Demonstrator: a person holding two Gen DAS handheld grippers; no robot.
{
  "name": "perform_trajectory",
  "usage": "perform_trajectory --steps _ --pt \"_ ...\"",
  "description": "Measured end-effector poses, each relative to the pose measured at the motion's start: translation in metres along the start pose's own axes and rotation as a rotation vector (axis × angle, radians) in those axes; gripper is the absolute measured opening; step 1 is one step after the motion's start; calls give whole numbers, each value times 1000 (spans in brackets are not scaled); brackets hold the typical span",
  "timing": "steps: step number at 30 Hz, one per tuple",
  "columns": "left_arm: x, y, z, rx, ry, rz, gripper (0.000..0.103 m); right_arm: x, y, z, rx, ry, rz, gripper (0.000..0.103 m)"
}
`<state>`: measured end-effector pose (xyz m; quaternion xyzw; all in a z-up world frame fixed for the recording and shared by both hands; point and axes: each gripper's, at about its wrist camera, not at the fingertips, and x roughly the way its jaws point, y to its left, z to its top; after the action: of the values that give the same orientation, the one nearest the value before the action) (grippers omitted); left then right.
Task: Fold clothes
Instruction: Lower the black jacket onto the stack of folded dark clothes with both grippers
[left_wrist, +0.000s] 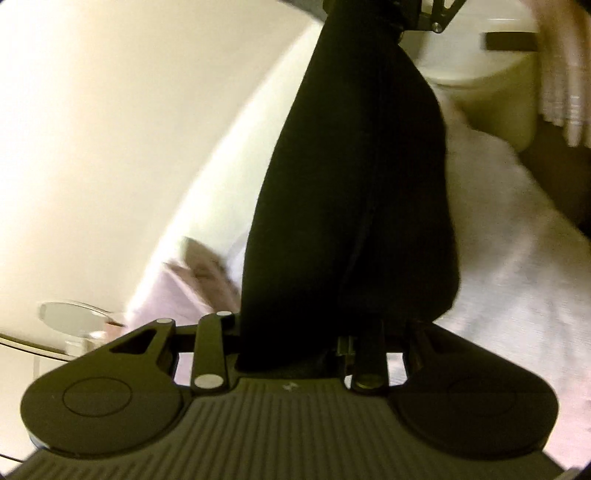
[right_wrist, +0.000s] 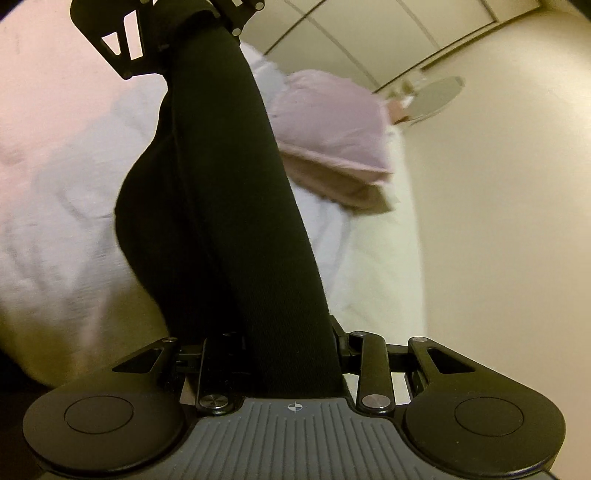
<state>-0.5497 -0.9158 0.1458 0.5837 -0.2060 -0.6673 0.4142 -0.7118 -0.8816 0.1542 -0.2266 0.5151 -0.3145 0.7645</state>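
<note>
A black garment (left_wrist: 351, 177) hangs stretched in the air between the two tools, well above a bed (right_wrist: 66, 206) covered in a pale quilted spread. In both wrist views it runs as a long dark band from the near jaws to the far tool. It appears doubled lengthwise, with a seam or fold line down its middle and a slack bulge sagging to one side; what kind of garment it is cannot be told.

The left hand-held gripper (left_wrist: 314, 332) is clamped on one end of the cloth, which fills the gap between its fingers. The right hand-held gripper (right_wrist: 273, 354) is likewise closed on the other end. Each tool shows at the top of the other's view, with the fabric bunched where it is pinched. Holding both ends apart and raised most likely lets the cloth's weight pull it straight, so that the layers line up before it is laid down or doubled again.

Both pictures are smeared by motion. A pink folded item (right_wrist: 332, 136), perhaps a towel or blanket, lies on the bed near its edge by the wall. A round mirror (right_wrist: 439, 92) stands beyond it, off the bed.
</note>
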Motion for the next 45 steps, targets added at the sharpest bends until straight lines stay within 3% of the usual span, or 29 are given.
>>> perform_trajectory --steps 5,8,10,12,16,18,22,29,34,36,40,45 --pt "55 66 31 -22 11 131 32 50 -80 -5 -37 -97 -95 32" --pt "100 64 42 -17 24 220 32 92 -107 -18 -77 -159 -160 32" --pt "141 41 42 -17 38 230 32 126 -107 -35 -105 -185 -178 33" --pt "183 7 33 -25 59 190 32 170 -87 -60 -123 -180 -140 33" --pt "266 -112 13 1 155 -63 35 254 -14 -116 -169 -65 78 33" --pt "280 -161 1 46 159 -64 36 279 29 -144 -216 -19 174 36" --pt "262 -165 -10 -10 101 15 40 270 52 -170 -225 -62 122 40" --pt "240 -159 -9 -11 110 5 45 243 38 -192 -291 -52 126 43" --pt "245 -162 -3 -62 124 -33 33 258 33 -186 -218 -18 182 38" --pt "240 -158 -1 -72 116 -25 32 261 23 -183 -170 -3 193 31" --pt "238 -162 2 -73 112 -28 31 238 9 -181 -118 -39 147 31" --pt "244 -178 7 -47 127 -19 30 264 28 -180 -162 7 171 31"
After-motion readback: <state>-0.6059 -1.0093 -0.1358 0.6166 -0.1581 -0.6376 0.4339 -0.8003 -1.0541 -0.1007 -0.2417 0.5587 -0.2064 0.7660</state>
